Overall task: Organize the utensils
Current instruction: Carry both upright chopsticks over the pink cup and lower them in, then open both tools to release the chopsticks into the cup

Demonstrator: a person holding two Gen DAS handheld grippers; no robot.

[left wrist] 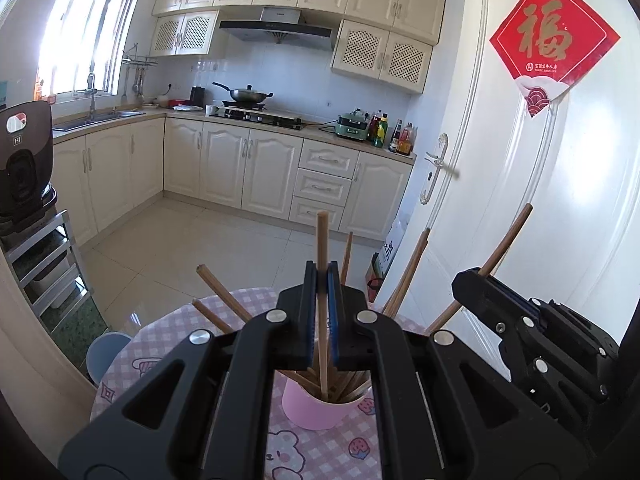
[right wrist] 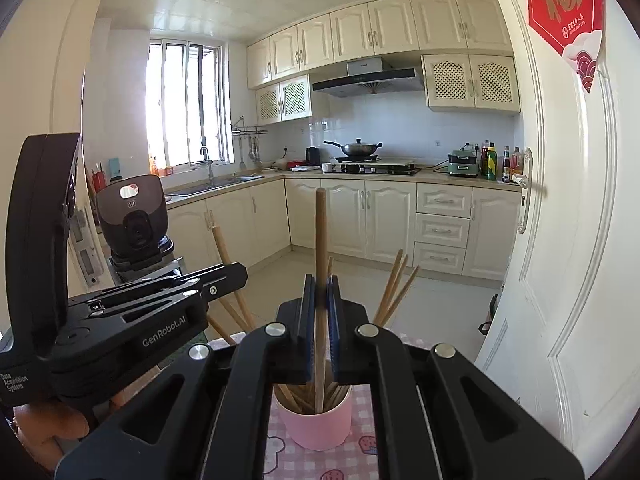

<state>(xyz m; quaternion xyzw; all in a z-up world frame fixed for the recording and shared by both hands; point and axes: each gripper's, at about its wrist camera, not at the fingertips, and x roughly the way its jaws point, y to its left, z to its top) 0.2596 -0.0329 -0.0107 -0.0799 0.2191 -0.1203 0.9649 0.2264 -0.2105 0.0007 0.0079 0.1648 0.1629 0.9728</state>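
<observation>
Chopsticks [left wrist: 347, 388] in cup [left wrist: 320, 410] on table [left wrist: 168, 344], door [left wrist: 560, 200] rightward.

Cup: pink cup [left wrist: 320, 410] stands upright on the checked surface [left wrist: 168, 340].
Chopsticks: brown wooden chopsticks [left wrist: 224, 294] fan from it; one chopstick [left wrist: 322, 248] rises vertical.

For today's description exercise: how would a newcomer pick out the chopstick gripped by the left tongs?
Start at the pink cup on the checked tablecloth. One chopstick rises upright between the left tongs; its neighbours lean outward.
</observation>
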